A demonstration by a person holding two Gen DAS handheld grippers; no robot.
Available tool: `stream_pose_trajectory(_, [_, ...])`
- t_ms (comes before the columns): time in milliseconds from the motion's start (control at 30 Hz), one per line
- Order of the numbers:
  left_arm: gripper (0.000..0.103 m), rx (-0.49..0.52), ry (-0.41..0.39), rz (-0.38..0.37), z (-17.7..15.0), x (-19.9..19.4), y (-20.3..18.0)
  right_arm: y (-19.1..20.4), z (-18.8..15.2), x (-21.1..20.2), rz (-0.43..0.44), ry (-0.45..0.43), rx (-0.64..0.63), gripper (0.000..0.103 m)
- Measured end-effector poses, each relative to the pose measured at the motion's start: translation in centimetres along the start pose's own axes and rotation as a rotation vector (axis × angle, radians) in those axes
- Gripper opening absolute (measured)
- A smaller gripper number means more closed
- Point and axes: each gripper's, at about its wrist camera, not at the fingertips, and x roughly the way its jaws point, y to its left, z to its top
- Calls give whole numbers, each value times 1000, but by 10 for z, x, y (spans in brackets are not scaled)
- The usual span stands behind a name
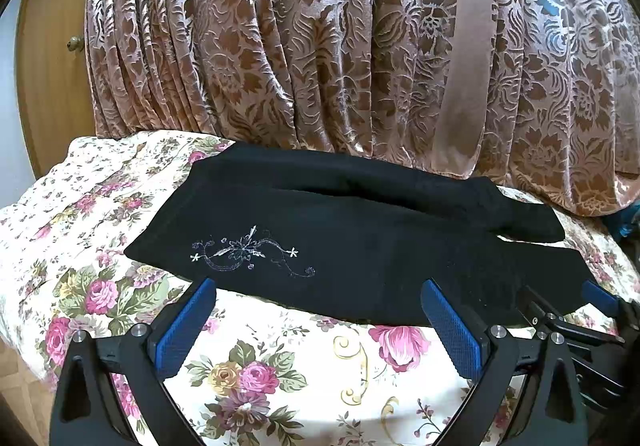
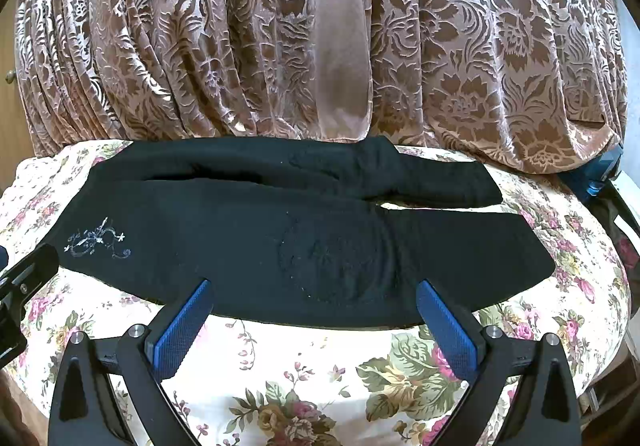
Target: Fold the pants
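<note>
Black pants (image 1: 360, 246) lie flat across a floral-sheet bed (image 1: 280, 366), long side running left to right, legs (image 2: 460, 242) to the right. Two legs lie side by side, far one (image 2: 420, 182) slightly split off from the near one at the right end. White embroidery (image 1: 248, 250) sits near the left end of the pants; in the right view it shows far left (image 2: 96, 240). A faint round stitched patch (image 2: 336, 262) shows mid-pants in the right view.

Left gripper (image 1: 320, 298) spread wide, blue pads (image 1: 182, 330) empty, tips at the near edge of the pants, embroidery just ahead. Holding nothing.

Right gripper (image 2: 314, 298) also spread wide, pads (image 2: 448, 330) empty, tips at the near hem, patch right between them. Contact with the cloth unclear.

Each gripper shows at the other view's edge: right one at the right edge of the left view (image 1: 592, 310), left one at the left edge of the right view (image 2: 24, 282). They sit side by side along the near edge.

Brown floral curtain (image 1: 320, 38) hangs behind the bed, touching its far side. Wooden door (image 1: 52, 66) with knob (image 1: 75, 43) at far left.
</note>
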Motion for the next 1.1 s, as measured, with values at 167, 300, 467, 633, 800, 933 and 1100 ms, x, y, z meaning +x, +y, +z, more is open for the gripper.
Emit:
stream_pose_trajectory(167, [103,2,-1,5,-1,0,1,0,0,-1,-1,-2,0,103])
stream_pose_trajectory(300, [103,0,2,6,-1,-1,2,0,-1,0,0,-2,0,103])
stream_pose_trajectory(467, [103,-6,18,7,-2,3,5,-1,-2,2,1,8,-1,103])
stream_pose_trajectory(633, [103,-3,32,16,-4,7,6,-2,-5,7,2,27,2,103])
stream_pose_trajectory(800, [103,6,43,15,-6,12,5,-5,-8,14,2,46,7,103])
stream_pose_trajectory(933, [103,-48,94,-23,-8,22,14,-11,-10,22,41,73,41,103])
stream_pose_trajectory(1100, [103,-171,169,-76,-5,47,49,-50,-17,44,274,173,222,103])
